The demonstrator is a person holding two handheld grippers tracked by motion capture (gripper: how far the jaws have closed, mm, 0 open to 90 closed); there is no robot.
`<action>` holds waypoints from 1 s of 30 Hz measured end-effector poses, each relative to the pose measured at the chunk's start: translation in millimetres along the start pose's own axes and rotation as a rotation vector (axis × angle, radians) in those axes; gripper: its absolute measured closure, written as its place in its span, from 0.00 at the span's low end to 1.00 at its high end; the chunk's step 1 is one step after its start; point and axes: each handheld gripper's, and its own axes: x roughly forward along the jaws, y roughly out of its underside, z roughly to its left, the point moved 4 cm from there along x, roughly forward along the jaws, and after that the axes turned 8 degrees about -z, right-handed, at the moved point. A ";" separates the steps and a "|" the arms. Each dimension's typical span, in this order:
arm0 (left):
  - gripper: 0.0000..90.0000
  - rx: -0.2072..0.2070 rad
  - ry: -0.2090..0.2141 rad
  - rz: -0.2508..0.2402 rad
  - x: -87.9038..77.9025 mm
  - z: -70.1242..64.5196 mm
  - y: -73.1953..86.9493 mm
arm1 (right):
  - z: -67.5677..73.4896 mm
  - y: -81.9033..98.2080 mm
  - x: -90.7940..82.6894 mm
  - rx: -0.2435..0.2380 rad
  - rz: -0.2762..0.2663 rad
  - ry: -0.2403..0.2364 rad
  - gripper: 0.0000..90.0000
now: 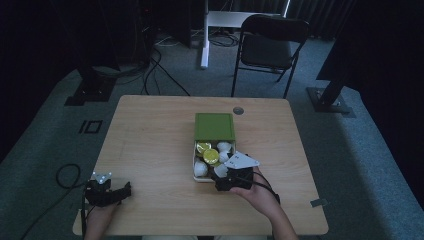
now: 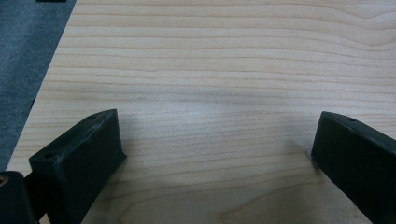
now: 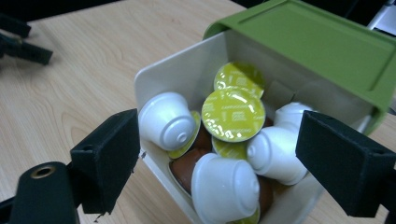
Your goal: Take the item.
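A white box (image 3: 187, 70) stands near the middle of the table (image 1: 150, 145), its green lid (image 3: 317, 46) slid back over the far half. Inside lie several coffee capsules: white ones (image 3: 166, 120), brown ones (image 3: 187, 170) and ones showing yellow-green foil (image 3: 233, 114). My right gripper (image 3: 219, 135) is open, its jaws standing either side of the box's near corner and pressing on nothing. From above, the right gripper (image 1: 224, 175) sits at the box's near edge. My left gripper (image 1: 126, 190) rests at the near left, open over bare wood (image 2: 210, 56), with nothing between its jaws.
A black folding chair (image 1: 270, 45) stands beyond the far edge of the table. A small round grommet (image 1: 238, 110) is set in the tabletop behind the lid. Cables (image 1: 67, 175) trail over the carpet at the left. Bare wood stretches between the two grippers.
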 end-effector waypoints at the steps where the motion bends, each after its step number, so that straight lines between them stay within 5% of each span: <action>1: 0.02 0.000 0.000 0.000 0.0 0.0 0.0 | 1.2 2.0 1.6 -0.005 0.007 0.003 0.15; 10: 0.02 0.000 0.000 0.000 0.0 0.0 0.0 | 7.0 11.6 9.9 -0.024 0.023 0.016 0.21; 22: 0.02 0.000 0.000 0.000 0.0 0.0 0.0 | 11.8 25.6 16.0 -0.122 0.081 0.083 0.36; 30: 0.02 0.000 0.000 0.000 0.0 0.0 0.0 | 14.5 31.0 21.0 -0.240 0.133 0.130 0.48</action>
